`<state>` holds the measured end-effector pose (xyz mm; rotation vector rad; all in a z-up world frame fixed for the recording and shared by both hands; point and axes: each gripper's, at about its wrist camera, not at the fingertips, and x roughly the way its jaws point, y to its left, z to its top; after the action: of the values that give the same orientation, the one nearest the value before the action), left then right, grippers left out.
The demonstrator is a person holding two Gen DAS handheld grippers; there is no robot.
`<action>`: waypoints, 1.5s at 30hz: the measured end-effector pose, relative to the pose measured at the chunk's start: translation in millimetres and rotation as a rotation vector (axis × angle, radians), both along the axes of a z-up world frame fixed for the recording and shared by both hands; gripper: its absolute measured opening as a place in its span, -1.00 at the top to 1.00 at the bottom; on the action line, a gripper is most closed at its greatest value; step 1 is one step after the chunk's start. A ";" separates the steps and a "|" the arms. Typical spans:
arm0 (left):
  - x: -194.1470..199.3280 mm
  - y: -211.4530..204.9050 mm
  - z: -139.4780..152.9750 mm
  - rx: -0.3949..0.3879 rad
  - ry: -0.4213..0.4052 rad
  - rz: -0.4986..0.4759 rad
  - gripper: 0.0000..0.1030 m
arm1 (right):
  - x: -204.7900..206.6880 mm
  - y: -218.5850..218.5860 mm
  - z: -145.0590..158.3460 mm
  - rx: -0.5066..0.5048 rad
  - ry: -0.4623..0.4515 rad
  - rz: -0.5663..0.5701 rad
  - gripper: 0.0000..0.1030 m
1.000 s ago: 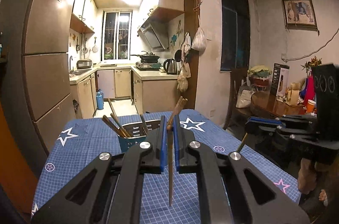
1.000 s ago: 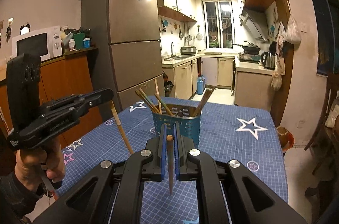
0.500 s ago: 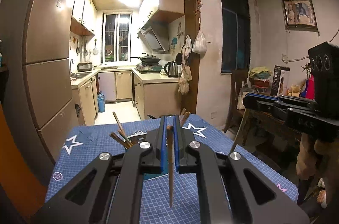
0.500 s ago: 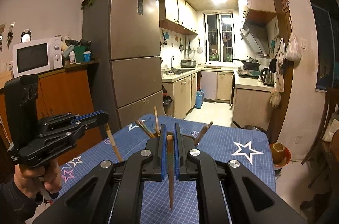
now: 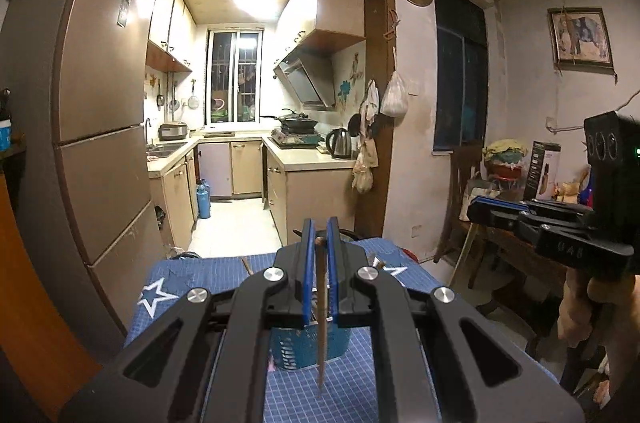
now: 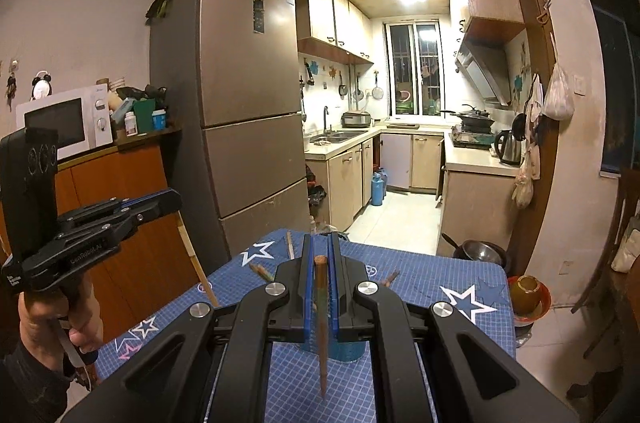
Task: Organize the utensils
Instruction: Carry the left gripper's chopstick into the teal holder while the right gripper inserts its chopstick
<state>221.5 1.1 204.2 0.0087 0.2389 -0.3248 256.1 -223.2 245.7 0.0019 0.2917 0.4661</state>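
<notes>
Definitely a lived-in home: a small kitchen [image 6: 416,127] is seen straight ahead, with a fridge [image 6: 244,95], microwave [image 6: 64,121] and kettle [image 6: 507,146] spotted around.

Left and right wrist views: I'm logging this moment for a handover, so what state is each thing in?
left hand-held gripper: shut on chopstick
left chopstick: held upright, tip hanging down
right hand-held gripper: shut on chopstick
right chopstick: held upright, tip hanging down
teal utensil basket: standing on the table, holding chopsticks
table: covered with blue star cloth
</notes>
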 end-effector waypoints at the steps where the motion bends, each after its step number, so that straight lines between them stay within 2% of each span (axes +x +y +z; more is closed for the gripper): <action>1: 3.3 -0.1 3.1 0.000 0.000 0.004 0.91 | 3.6 1.0 4.7 -0.002 -0.002 -0.002 0.85; 12: 40.0 -1.8 22.5 0.000 0.002 0.039 0.91 | 40.4 9.6 33.7 0.005 -0.007 -0.011 0.85; 31: 78.3 2.4 67.6 -0.024 -0.077 0.074 0.91 | 99.6 19.9 61.6 0.005 -0.022 -0.016 0.85; 38: 96.5 0.4 60.3 -0.025 -0.071 0.067 0.91 | 123.8 30.3 57.1 -0.003 -0.015 -0.013 0.85; 45: 120.7 -0.9 34.9 -0.029 -0.027 0.055 0.91 | 146.9 41.8 33.0 -0.012 0.020 -0.002 0.85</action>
<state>342.3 0.2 239.1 -0.0224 0.2074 -0.2735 403.0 -181.5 278.7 -0.0052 0.3144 0.4627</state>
